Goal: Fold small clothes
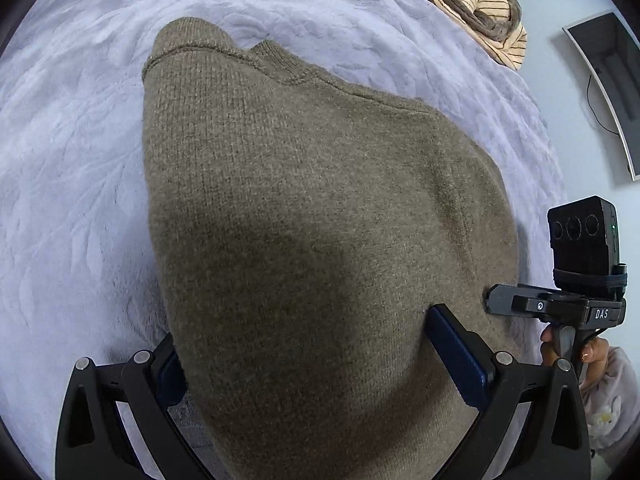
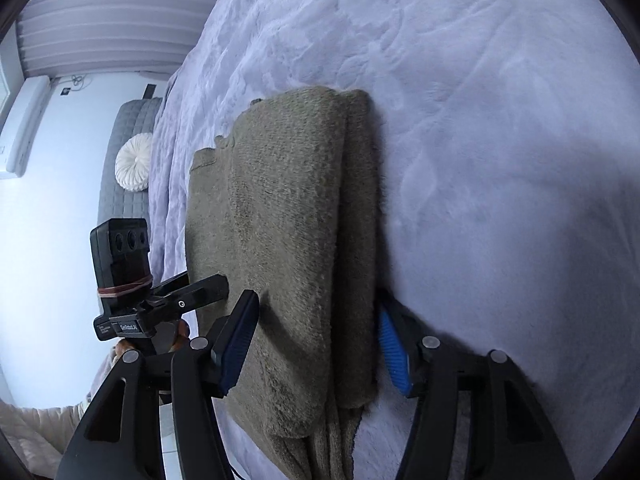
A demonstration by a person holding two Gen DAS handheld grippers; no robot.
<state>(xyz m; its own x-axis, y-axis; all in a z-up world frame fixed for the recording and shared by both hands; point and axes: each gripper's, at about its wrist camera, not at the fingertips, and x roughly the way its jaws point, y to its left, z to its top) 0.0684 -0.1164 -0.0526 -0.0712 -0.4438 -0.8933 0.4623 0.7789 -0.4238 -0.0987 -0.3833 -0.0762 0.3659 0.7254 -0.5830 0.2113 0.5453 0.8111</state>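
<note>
An olive-brown knitted sweater lies folded on a lavender plush blanket. My left gripper is open and wide, straddling the near end of the sweater, whose cloth fills the gap between its blue pads. In the right wrist view the same sweater shows as a stacked fold. My right gripper is open over its near end. One pad sits above the top layer and the other beside the right edge on the blanket. Each gripper's fingers show at the sweater's side in the other's view.
A striped beige and brown garment lies bunched at the blanket's far right. A person's hand holds the right gripper's handle. Beyond the bed edge stand a grey quilted piece with a round white cushion and a dark framed panel.
</note>
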